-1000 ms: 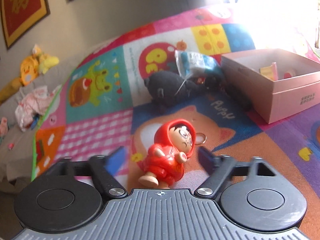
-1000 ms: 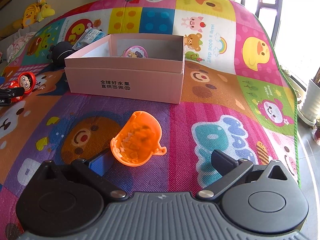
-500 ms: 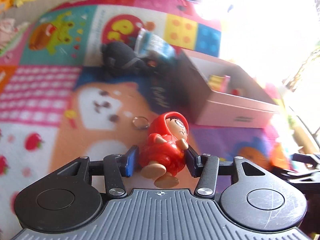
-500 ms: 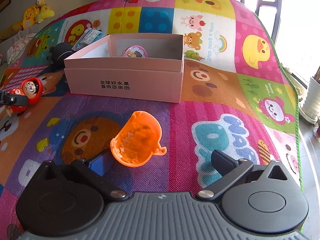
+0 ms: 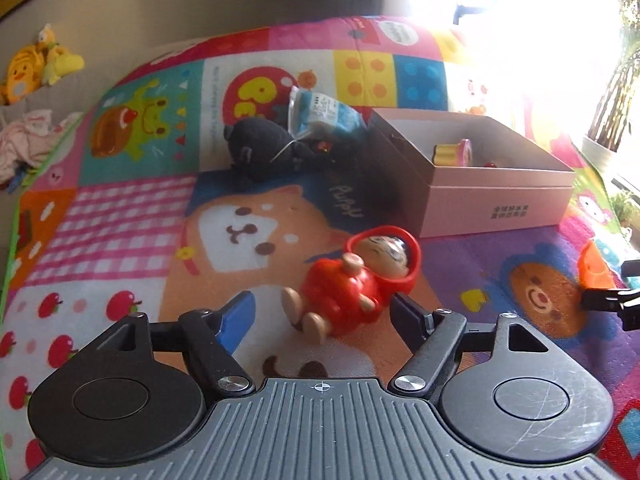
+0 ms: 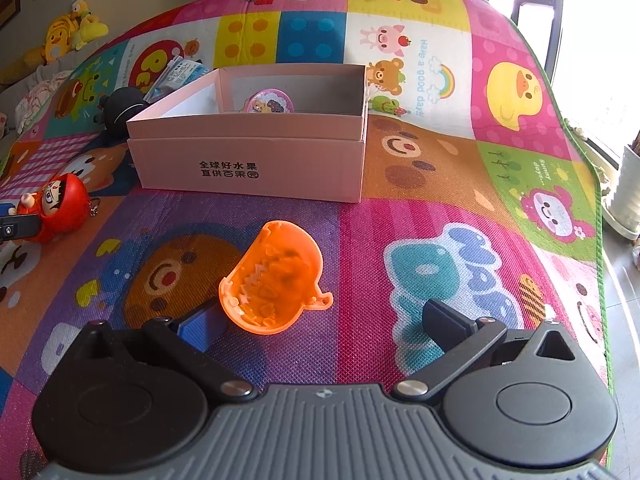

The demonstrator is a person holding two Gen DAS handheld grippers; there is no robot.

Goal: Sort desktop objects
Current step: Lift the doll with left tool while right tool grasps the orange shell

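A: Left wrist view. My left gripper (image 5: 322,312) has its jaws opening. The red hooded plastic doll figure (image 5: 354,282) lies on its back on the colourful patterned play mat (image 5: 120,220), between the fingers but nearer the right-hand one. The blue pad stands clear of it; at the dark pad I cannot tell whether the body still touches.

B: Which way does it run?

A: Long axis from feet at about 7 o'clock to hooded head at about 1 o'clock, so it sits slantwise across the jaw line rather than square to it. The pink open cardboard box (image 5: 496,204) is at 1 o'clock beyond the head, near but not touching.

B: And the other hand?

A: Right wrist view. My right gripper (image 6: 316,320) is spread wide with nothing gripped. The translucent orange plastic toothed clip (image 6: 276,280) lies on the mat between its fingers, its rim close to the blue pad. The box (image 6: 248,160) is at 12 o'clock, well apart, with a round pink printed item (image 6: 269,102) already inside.

B: Room to move?

A: I judge the left hand nearer the doll and the right nearer the clip. Open mat lies between each and the box; the black plush toy (image 5: 264,152) and blue-and-white plastic packet (image 5: 324,114) crowd the box's far-left corner only.
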